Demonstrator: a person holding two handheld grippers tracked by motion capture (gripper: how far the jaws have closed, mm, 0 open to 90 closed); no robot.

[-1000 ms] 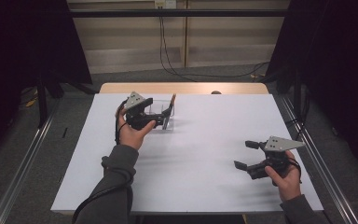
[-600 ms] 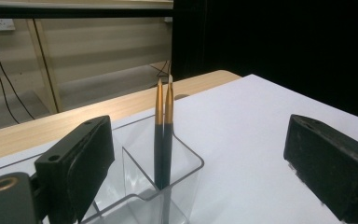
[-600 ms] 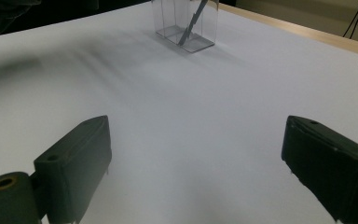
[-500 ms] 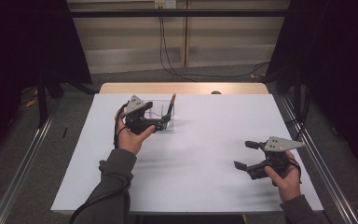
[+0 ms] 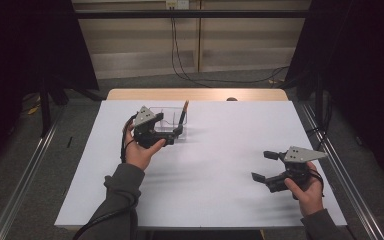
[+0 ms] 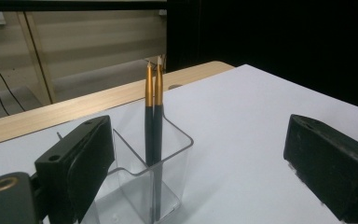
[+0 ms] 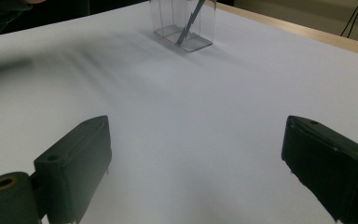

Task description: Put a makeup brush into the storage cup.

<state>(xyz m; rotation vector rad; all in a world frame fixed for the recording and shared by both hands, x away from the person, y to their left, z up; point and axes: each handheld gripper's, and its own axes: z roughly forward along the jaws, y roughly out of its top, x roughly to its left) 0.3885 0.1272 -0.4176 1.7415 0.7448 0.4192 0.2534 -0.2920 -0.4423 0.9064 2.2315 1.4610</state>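
Observation:
A clear plastic holder (image 5: 166, 121) stands on the white table at the back left, with two black pens with gold upper ends (image 6: 152, 112) upright inside it; the pens (image 5: 182, 113) lean to the right. My left gripper (image 5: 174, 134) is open at the holder's near side. In the left gripper view the holder (image 6: 168, 154) sits between the wide jaws, close to the left one. My right gripper (image 5: 261, 165) is open and empty at the front right, far from the holder (image 7: 184, 28).
The white sheet (image 5: 220, 150) covers most of the table, with a wooden strip (image 5: 195, 94) along its far edge. A small dark spot (image 5: 231, 99) lies on that strip. Metal rails run along both sides on the floor.
My left gripper has drawn back a little toward the person, still open at the holder. The right gripper has stayed put.

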